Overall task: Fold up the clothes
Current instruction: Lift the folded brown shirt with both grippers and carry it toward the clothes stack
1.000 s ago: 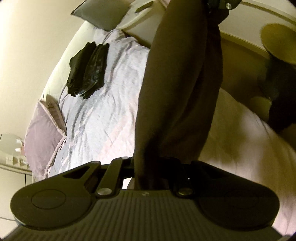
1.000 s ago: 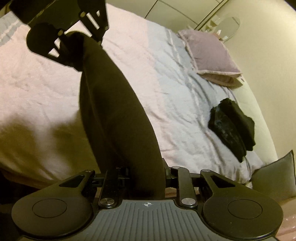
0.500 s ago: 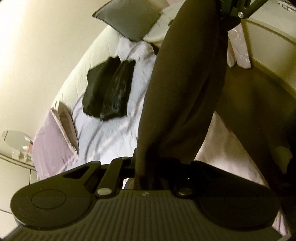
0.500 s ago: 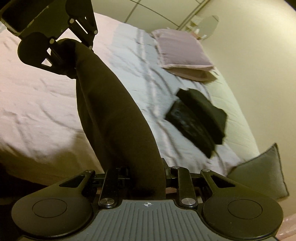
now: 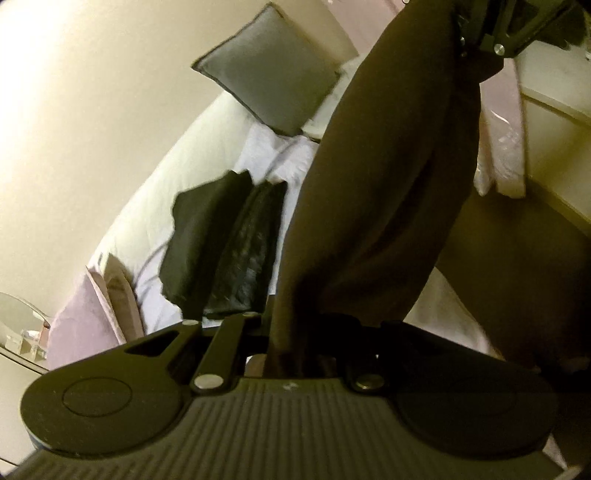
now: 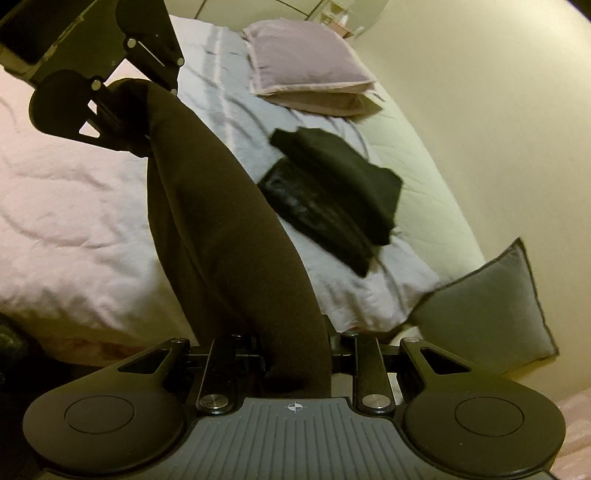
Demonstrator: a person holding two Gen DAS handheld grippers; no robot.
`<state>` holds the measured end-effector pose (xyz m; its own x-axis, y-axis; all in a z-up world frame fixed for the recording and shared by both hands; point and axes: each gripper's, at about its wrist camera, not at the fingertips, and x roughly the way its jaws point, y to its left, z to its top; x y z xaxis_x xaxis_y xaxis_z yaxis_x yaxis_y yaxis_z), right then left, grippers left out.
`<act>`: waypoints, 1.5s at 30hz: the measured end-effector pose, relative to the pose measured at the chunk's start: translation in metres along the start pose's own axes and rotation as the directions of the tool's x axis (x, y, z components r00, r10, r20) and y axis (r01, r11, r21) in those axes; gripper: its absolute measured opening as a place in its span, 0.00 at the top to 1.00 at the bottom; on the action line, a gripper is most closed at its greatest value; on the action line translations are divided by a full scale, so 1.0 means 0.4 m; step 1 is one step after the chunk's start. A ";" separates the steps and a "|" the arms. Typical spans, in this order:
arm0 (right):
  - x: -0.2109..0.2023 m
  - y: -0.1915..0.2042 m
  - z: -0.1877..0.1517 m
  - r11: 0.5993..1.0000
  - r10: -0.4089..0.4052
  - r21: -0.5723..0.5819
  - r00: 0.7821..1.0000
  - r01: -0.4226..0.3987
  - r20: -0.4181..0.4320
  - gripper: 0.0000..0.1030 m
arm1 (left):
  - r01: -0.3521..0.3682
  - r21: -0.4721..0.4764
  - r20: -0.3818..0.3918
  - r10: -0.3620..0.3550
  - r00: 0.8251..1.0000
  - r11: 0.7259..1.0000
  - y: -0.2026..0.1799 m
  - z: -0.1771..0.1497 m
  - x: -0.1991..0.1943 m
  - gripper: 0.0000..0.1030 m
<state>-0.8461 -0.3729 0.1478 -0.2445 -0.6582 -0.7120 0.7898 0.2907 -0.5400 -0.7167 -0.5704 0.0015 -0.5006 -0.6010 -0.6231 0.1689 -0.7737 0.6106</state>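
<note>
A dark brown folded garment [image 5: 384, 177] hangs in the air between both grippers, stretched from one to the other above the bed. My left gripper [image 5: 291, 354] is shut on one end of it, and the cloth hides the fingertips. My right gripper [image 6: 295, 369] is shut on the other end of the same garment [image 6: 221, 236]. Each gripper shows in the other's view: the right gripper [image 5: 491, 33] at the top right, the left gripper [image 6: 122, 110] at the top left. A stack of folded black clothes [image 5: 225, 251] [image 6: 332, 195] lies on the bed near the headboard side.
The bed [image 6: 74, 206] has a pale pink and lilac cover. A grey cushion [image 5: 269, 74] [image 6: 491, 306] and a pink pillow [image 6: 306, 70] lie at the bed's edge by the cream padded headboard [image 6: 417, 177]. A round glass side table [image 5: 18, 332] stands beyond the pillow.
Both grippers carried the brown garment across the bed toward the stack of black clothes, which now looks nearer and larger in both views. Both grips are unchanged.
</note>
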 end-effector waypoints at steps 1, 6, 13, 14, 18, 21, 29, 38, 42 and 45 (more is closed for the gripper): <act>0.009 -0.027 0.016 1.000 -0.009 0.001 1.000 0.009 0.009 0.76 | -0.008 -0.004 0.011 0.008 1.000 1.000 0.025 0.009 0.013 0.89; 0.068 -0.147 0.107 0.999 -0.042 -0.024 0.998 0.044 0.054 0.76 | -0.056 -0.012 0.023 0.056 0.998 0.998 0.150 0.032 0.080 0.89; 0.214 -0.340 0.249 0.994 -0.039 -0.093 0.985 0.055 0.165 0.76 | -0.180 -0.080 -0.010 0.180 0.984 0.980 0.357 0.071 0.201 0.89; 0.242 -0.376 0.272 0.993 -0.037 -0.106 0.981 0.058 0.191 0.76 | -0.201 -0.087 -0.019 0.200 0.980 0.976 0.387 0.078 0.220 0.89; 0.366 -0.526 0.353 0.988 -0.005 -0.149 0.960 0.049 0.280 0.76 | -0.284 -0.105 -0.072 0.277 0.958 0.953 0.520 0.117 0.325 0.89; 0.488 -0.645 0.427 0.980 0.036 -0.197 0.942 0.033 0.334 0.76 | -0.334 -0.114 -0.135 0.319 0.938 0.935 0.630 0.146 0.428 0.89; 0.786 -0.887 0.587 0.949 0.054 -0.296 0.863 0.113 0.502 0.76 | -0.462 -0.105 -0.289 0.417 0.862 0.881 0.867 0.225 0.705 0.88; 1.199 -0.746 0.415 0.866 0.250 -0.492 0.931 -0.091 0.268 0.75 | -0.201 -0.132 -0.521 0.104 0.847 0.971 0.633 0.059 1.134 0.84; 1.207 -0.746 0.372 0.857 0.250 -0.506 0.936 -0.094 0.250 0.62 | -0.249 -0.078 -0.486 0.181 0.855 0.965 0.579 0.046 1.111 0.84; 1.179 -0.750 0.357 0.864 0.237 -0.496 0.937 -0.083 0.255 0.61 | -0.263 -0.054 -0.469 0.208 0.858 0.963 0.574 0.069 1.116 0.78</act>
<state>-1.1181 -0.8696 0.0379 0.1018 -0.7254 -0.6808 0.4236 0.6508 -0.6301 -0.9247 -1.0110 -0.1230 0.0040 -0.7704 -0.6375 0.3401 -0.5984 0.7254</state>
